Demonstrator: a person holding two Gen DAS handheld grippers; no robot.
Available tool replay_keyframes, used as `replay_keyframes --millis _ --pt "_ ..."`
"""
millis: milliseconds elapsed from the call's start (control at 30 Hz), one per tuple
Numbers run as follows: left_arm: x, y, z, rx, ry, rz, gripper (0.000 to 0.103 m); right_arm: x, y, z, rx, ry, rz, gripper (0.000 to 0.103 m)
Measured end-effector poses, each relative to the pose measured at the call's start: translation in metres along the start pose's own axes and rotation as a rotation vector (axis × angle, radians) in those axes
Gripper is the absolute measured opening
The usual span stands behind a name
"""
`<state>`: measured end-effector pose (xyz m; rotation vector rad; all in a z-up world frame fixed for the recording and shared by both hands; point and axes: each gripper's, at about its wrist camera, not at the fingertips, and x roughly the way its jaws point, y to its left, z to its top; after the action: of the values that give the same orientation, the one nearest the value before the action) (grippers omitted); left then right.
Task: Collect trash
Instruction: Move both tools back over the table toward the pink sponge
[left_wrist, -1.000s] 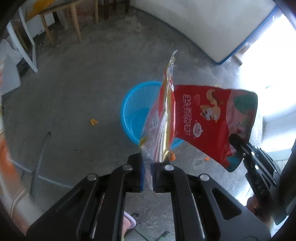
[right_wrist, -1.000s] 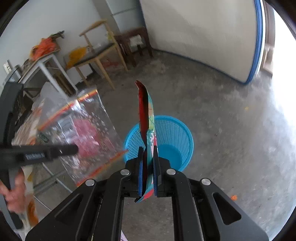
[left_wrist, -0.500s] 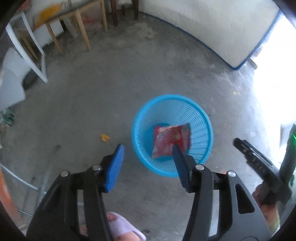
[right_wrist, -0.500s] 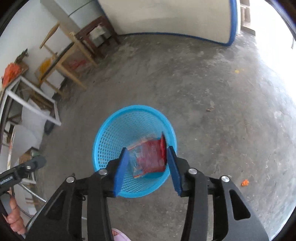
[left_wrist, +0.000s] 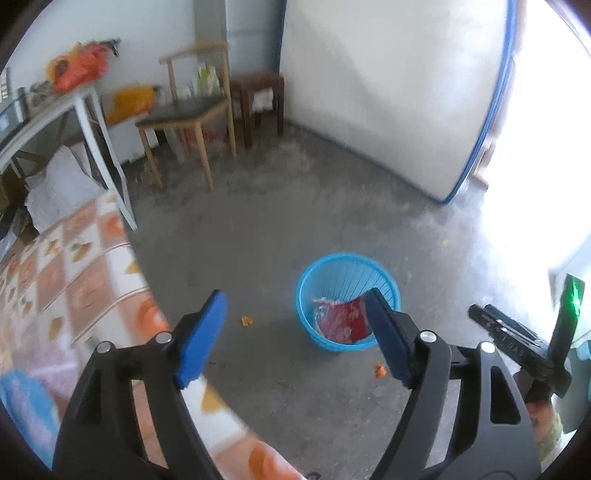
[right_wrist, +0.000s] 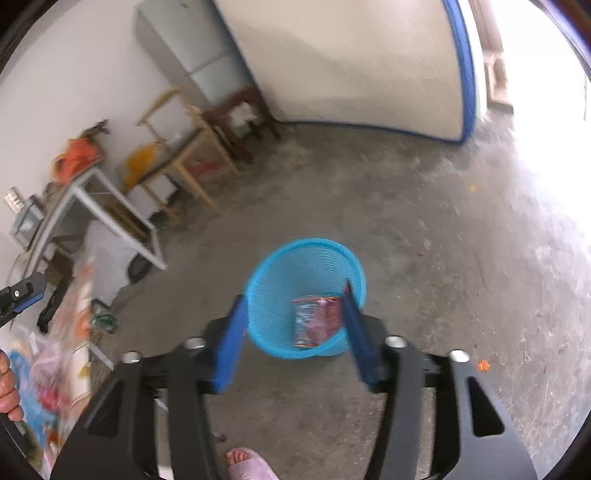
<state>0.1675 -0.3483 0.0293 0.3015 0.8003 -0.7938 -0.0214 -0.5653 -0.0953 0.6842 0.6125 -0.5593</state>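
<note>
Both grippers empty, jaws opening, nothing between the pads. Left gripper (left_wrist: 293, 338) points down at the floor; right gripper (right_wrist: 293, 338) the same, the blue basket (right_wrist: 266, 269) showing through its gap.

The basket stands on the concrete floor (left_wrist: 258, 229), ahead of and below both grippers. Red snack bag (right_wrist: 317, 321) and a clear wrapper (left_wrist: 322, 314) lie flat in its bottom, so that drop looks done.

What's left, as I read it: trash on the worktop (left_wrist: 74, 280) with the patterned cloth, off to my left. In the right view, crumpled wrappers (right_wrist: 48, 373) sit on its near edge, blurred; can't tell their long axis. The left gripper is the nearer one: the worktop edge runs right under its left finger, while the right gripper has it well off to the side.

So the next reach swings left, away from the basket. Small orange scraps (left_wrist: 245, 320) lie on the floor just beside the basket, also uncollected.
</note>
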Motion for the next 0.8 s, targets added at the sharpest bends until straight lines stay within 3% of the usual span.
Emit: replay_keyframes --millis 67,233,400,567,633,800 --pt "-0.023 0.006 -0.016 -0.002 -0.027 0.017 0.078 -0.013 0.021 -0.008 -0.061 -0.005 0.025 0.073" --pt "-0.079 0.032 -0.075 -0.016 -0.103 0.177 0.078 -0.035 0.093 -0.017 -0.274 0.004 0.062 0.082" --pt "-0.114 0.069 -0.127 -0.109 -0.041 0.152 0.083 -0.058 0.177 -0.025 -0.446 -0.017 0.118 0.096" --pt "-0.169 0.107 -0.177 -0.278 -0.14 0.174 0.09 -0.077 0.25 -0.052 -0.561 -0.016 0.201 0.096" --pt "-0.195 0.125 -0.198 -0.325 -0.205 0.224 0.091 -0.08 0.27 -0.065 -0.604 0.002 0.212 0.096" --pt "-0.236 0.174 -0.249 -0.443 -0.264 0.304 0.094 -0.082 0.318 -0.099 -0.732 0.118 0.341 0.096"
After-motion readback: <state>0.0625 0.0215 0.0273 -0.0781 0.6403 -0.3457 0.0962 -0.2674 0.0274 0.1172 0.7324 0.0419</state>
